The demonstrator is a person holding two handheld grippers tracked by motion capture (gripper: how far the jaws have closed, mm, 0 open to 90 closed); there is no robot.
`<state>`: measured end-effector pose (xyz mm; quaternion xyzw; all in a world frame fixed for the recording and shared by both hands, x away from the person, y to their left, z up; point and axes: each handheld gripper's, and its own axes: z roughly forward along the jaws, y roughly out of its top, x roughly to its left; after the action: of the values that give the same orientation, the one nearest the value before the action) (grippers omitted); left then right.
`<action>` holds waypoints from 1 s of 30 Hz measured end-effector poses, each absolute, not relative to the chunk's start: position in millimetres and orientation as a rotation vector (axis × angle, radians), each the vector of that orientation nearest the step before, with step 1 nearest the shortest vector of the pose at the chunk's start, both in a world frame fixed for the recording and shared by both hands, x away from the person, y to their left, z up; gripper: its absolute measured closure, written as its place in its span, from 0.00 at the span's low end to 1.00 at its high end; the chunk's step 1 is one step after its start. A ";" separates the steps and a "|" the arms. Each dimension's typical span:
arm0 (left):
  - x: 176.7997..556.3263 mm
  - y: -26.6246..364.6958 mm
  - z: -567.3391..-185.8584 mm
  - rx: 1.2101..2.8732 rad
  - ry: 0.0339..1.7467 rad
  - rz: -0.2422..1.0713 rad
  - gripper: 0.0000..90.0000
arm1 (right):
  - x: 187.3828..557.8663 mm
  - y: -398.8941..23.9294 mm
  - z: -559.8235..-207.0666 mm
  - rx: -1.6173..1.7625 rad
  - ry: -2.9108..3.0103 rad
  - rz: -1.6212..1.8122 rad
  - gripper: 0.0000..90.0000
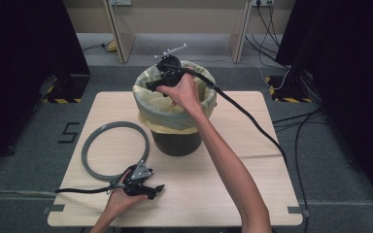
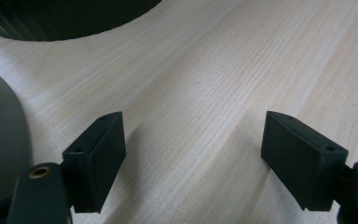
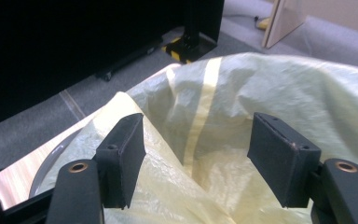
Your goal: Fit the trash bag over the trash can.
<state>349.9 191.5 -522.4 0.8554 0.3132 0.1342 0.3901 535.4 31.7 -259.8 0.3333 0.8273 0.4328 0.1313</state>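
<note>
A dark bin [image 1: 177,141] stands near the middle of the light wooden desk [image 1: 252,194], toward its far edge, lined with a pale yellow bag [image 1: 167,114] whose top is folded out over the rim and hangs down the outside. The right hand [image 1: 183,92] reaches over the bin's mouth and holds the right gripper [image 1: 151,85] above the bag's far left rim, its black cable [image 1: 252,124] trailing back across the desk to the right. In the right gripper view the 2 black fingers [image 3: 123,158] stand apart with the crumpled yellow bag [image 3: 270,93] lying below and beyond them; the left finger sits just over a fold of the plastic, but neither pad presses on it and nothing is held between them. On the near left part of the desk lies a grey ring [image 1: 108,151], flat and apart from the bin. The left hand [image 1: 121,196] rests on the desk at the ring's near edge, holding the left gripper [image 1: 156,190]. In the left gripper view its 2 fingers [image 2: 98,158] are wide apart over bare wood [image 2: 196,116], with the grey ring [image 2: 0,140] curving just beside the left finger and the dark base of the bin [image 2: 65,18] farther off.
</note>
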 end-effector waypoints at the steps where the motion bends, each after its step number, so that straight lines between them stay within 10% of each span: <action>1: 350.1 191.6 -522.4 2.174 0.795 0.340 0.24 | 537.5 33.9 -262.1 0.965 2.407 1.258 0.41; 15: 350.7 191.6 -522.4 2.173 0.795 0.337 0.24 | 551.2 57.3 -294.4 0.971 2.521 1.122 0.41; 30: 350.7 191.5 -522.5 2.174 0.794 0.338 0.24 | 538.0 6.9 -247.2 0.999 2.336 1.285 0.41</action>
<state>350.7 191.5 -522.5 0.8556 0.3124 0.1330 0.3908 538.0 6.9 -247.2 0.3470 0.8115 0.4466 0.1467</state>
